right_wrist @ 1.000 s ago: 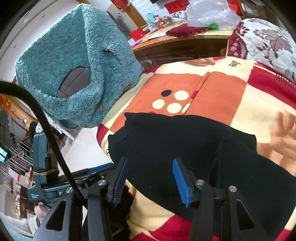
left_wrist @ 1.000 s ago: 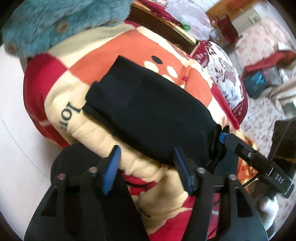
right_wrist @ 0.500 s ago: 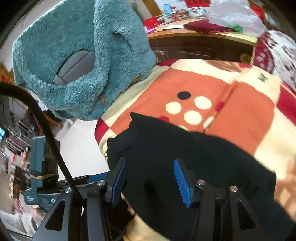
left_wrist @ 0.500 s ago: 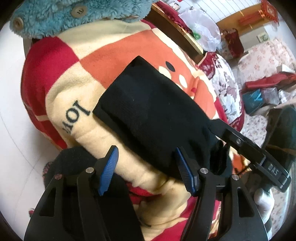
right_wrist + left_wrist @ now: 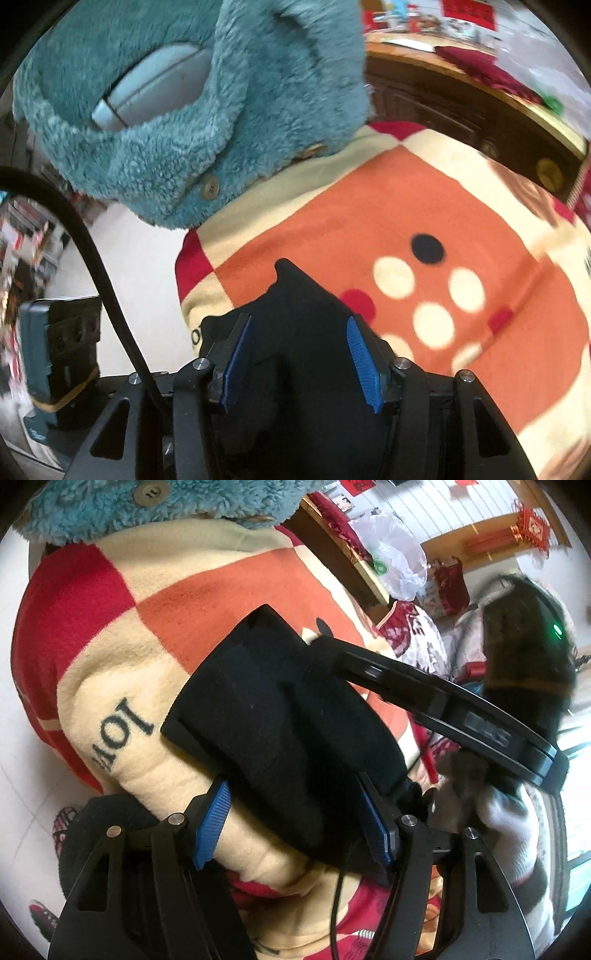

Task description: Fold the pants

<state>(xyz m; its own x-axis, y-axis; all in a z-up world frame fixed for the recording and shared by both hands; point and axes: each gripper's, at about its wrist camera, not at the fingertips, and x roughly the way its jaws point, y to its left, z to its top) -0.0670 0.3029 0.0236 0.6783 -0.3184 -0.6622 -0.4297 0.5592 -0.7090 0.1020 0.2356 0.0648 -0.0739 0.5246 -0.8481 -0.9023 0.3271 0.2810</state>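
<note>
Two grippers in view, both with blue pads. My left gripper (image 5: 291,823) stands with its jaws apart over the near edge of the folded black pants (image 5: 280,716); the cloth bulges up between the pads, but I see a gap on the left pad's side and cannot confirm that either pad presses on it. I record it as standing wide, nothing clamped.

My right gripper (image 5: 299,354) also has its jaws apart, with the dark fabric of the pants (image 5: 295,317) lying between and under the blue pads; no pinch visible, the pads flank the cloth rather than squeeze it. From the left wrist view, the right gripper (image 5: 317,642) reaches in from the right across the far end of the pants bundle, its long black body lying over the fabric, its tips hidden against the black cloth. A hand in a white glove (image 5: 506,823) holds its handle at lower right.

Pants: folded into a compact black bundle, lying on a checked blanket (image 5: 122,635) in red, orange and cream, with dark lettering just left of the bundle. In the right wrist view cream and black dots on an orange square sit just right of the pants.

Beyond: a teal fleece garment (image 5: 207,110) with buttons lies at the blanket's far edge. A wooden table edge (image 5: 480,92) shows behind it, blurred.
</note>
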